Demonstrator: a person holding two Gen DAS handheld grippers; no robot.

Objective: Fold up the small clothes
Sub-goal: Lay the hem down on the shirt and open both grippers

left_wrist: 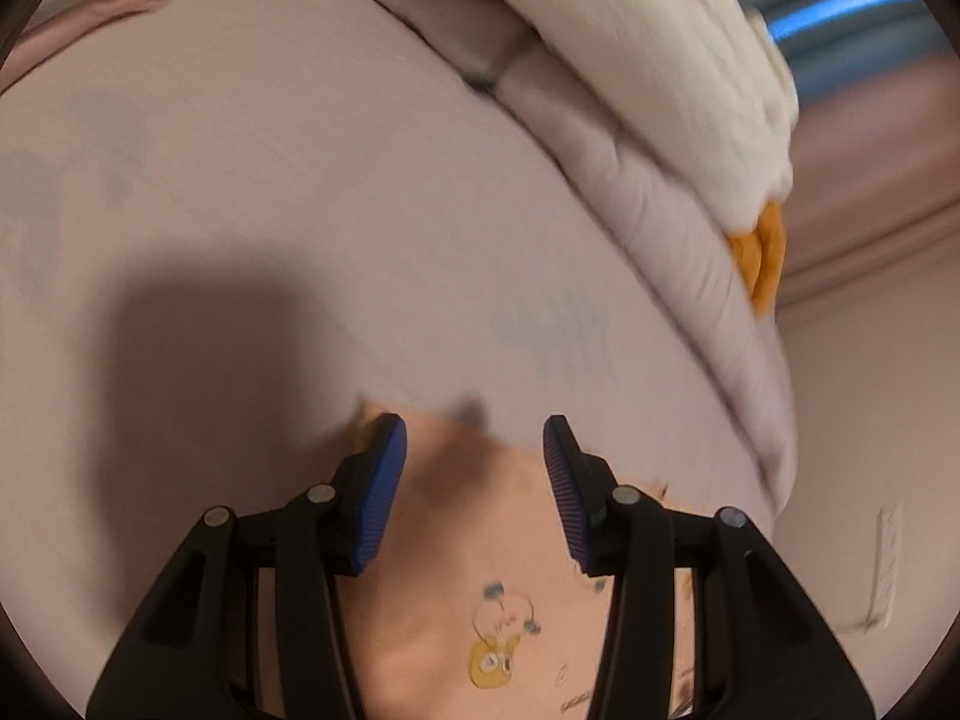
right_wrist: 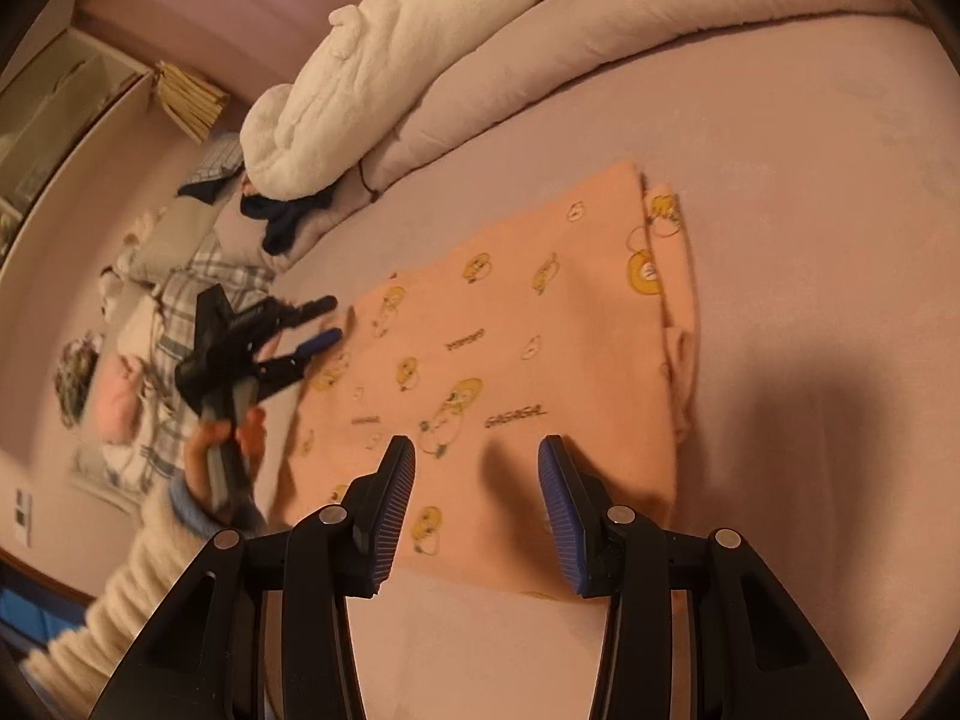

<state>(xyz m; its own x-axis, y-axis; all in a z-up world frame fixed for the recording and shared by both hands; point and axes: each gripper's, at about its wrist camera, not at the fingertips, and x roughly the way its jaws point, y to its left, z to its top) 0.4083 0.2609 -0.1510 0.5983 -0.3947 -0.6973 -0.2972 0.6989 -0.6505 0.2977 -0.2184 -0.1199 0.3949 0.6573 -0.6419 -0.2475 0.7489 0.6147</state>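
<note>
A peach garment [right_wrist: 510, 330] printed with yellow cartoon figures lies folded flat in a rectangle on the pink bed sheet [right_wrist: 810, 210]. My right gripper [right_wrist: 477, 443] hovers open over its near edge, with nothing between the blue pads. In the right wrist view a hand holds my left gripper [right_wrist: 333, 318] at the garment's left edge, jaws apart. In the left wrist view, my left gripper [left_wrist: 473, 423] stands open above a corner of the peach garment [left_wrist: 456, 540], pads not touching the cloth.
A rolled lilac comforter [right_wrist: 540, 60] borders the far side of the bed, with a white plush toy [right_wrist: 336, 90] on it. A dark cloth [right_wrist: 288, 219] and plaid fabric [right_wrist: 198, 288] lie at the left end. A cream sleeve [right_wrist: 132, 588] reaches in at lower left.
</note>
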